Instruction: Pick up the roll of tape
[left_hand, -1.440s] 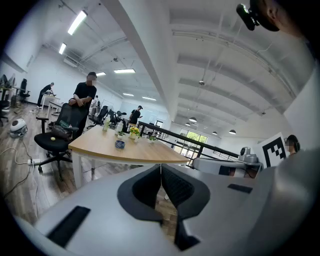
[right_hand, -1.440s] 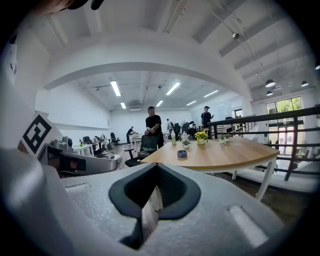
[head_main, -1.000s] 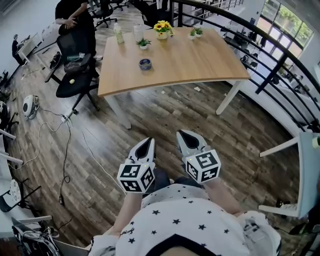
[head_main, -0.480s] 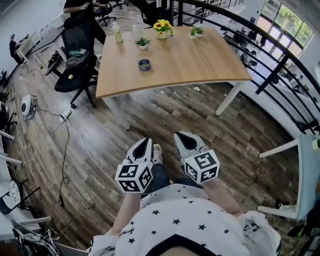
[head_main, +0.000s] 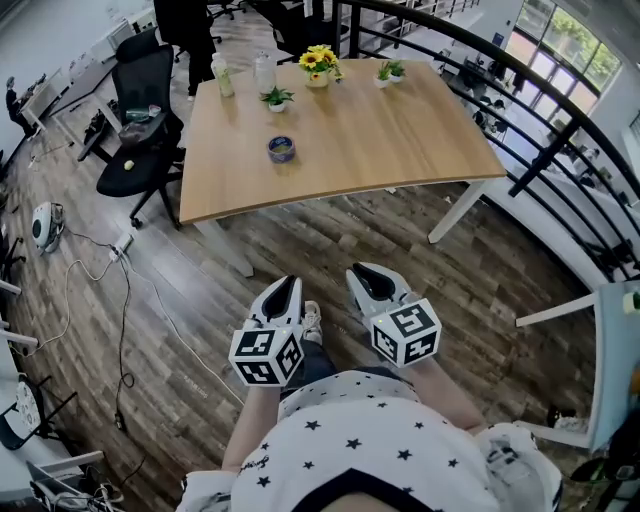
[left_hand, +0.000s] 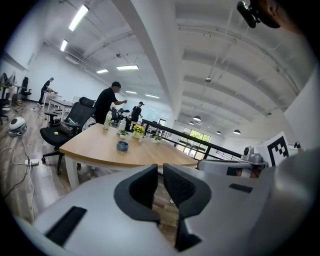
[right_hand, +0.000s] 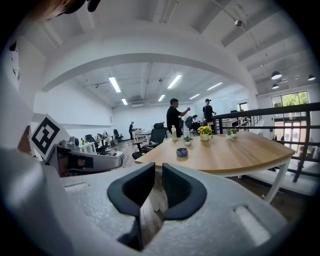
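Observation:
The roll of tape (head_main: 281, 149) is a small blue ring lying flat on the wooden table (head_main: 380, 120), far ahead of both grippers. The left gripper view shows the tape (left_hand: 122, 146) well beyond the jaws, and so does the right gripper view (right_hand: 182, 152). My left gripper (head_main: 288, 285) and right gripper (head_main: 365, 272) hang side by side over the wood floor, short of the table's near edge. The jaws of both are opening, with a narrow slit between them and nothing inside.
A sunflower pot (head_main: 318, 62), small plants (head_main: 276, 98) and bottles (head_main: 221, 76) stand at the table's far side. Black office chairs (head_main: 135, 150) sit left of it, with cables (head_main: 120, 290) on the floor. A black railing (head_main: 560, 130) curves along the right. A person (left_hand: 106, 105) stands behind the table.
The table and tape have drawn nearer in the head view as I step forward. The person by the chairs has moved off toward the top edge.

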